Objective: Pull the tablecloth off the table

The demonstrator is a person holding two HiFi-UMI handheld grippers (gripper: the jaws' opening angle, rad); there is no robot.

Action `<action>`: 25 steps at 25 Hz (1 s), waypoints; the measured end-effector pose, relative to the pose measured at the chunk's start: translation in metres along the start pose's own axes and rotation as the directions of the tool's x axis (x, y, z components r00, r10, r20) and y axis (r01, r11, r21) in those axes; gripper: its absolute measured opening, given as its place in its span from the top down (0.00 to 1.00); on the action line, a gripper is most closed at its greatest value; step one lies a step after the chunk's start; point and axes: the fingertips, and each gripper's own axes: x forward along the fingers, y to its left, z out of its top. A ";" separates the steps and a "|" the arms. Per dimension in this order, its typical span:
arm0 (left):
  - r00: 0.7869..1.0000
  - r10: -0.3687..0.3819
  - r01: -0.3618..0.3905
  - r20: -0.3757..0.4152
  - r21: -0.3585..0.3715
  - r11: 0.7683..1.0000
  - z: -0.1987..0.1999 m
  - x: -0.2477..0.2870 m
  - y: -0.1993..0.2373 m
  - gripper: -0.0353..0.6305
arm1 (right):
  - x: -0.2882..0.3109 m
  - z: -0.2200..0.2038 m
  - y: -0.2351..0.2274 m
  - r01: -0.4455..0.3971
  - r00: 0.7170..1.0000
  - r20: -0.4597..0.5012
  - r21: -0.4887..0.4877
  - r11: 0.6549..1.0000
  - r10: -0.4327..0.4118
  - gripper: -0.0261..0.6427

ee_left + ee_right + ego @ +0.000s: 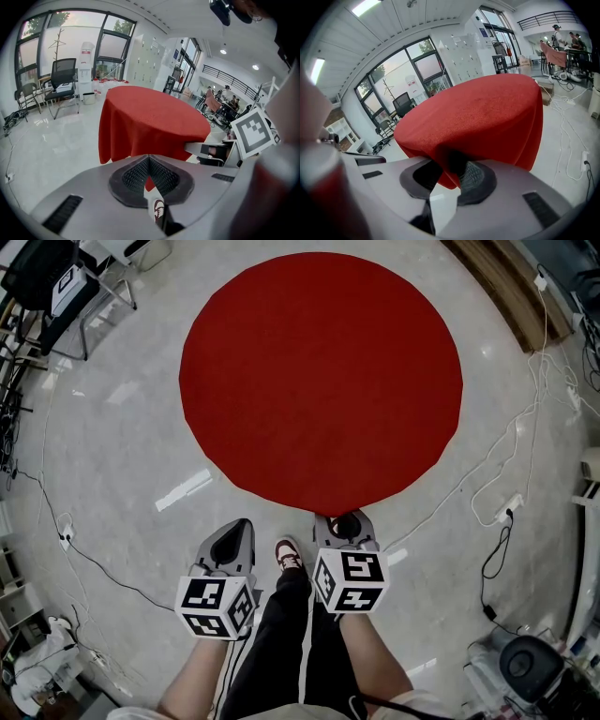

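A round red tablecloth (319, 381) covers a table and hangs down its sides (150, 122). At its near edge my right gripper (345, 519) reaches in, and in the right gripper view a fold of the cloth's hem (478, 112) sits pinched between the dark pads of my right gripper (450, 168). My left gripper (239, 524) hangs short of the cloth, to the left of my leg. Its jaws (149, 157) are shut with nothing in them, and the cloth stands well ahead of them. The table under the cloth is hidden.
The person's red and white shoe (288, 554) stands between the grippers. Cables and a power strip (511, 507) lie on the pale floor to the right, more cables (66, 531) to the left. Office chairs (63, 79) stand by the windows beyond the table.
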 end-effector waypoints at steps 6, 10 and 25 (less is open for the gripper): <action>1.000 -0.006 0.006 0.015 -0.002 1.000 0.009 -0.003 -0.008 0.92 | -0.009 0.003 0.000 0.014 1.000 -0.012 -0.020 1.000 -0.014 0.89; 0.999 -0.010 0.010 0.031 -0.009 1.000 0.015 -0.007 -0.012 0.92 | -0.017 0.003 0.002 0.029 0.999 -0.027 -0.038 0.999 -0.030 0.91; 0.998 -0.018 0.023 0.065 -0.066 0.998 0.026 -0.042 -0.018 0.92 | -0.059 0.021 0.011 0.075 0.989 -0.120 -0.101 0.992 -0.087 0.92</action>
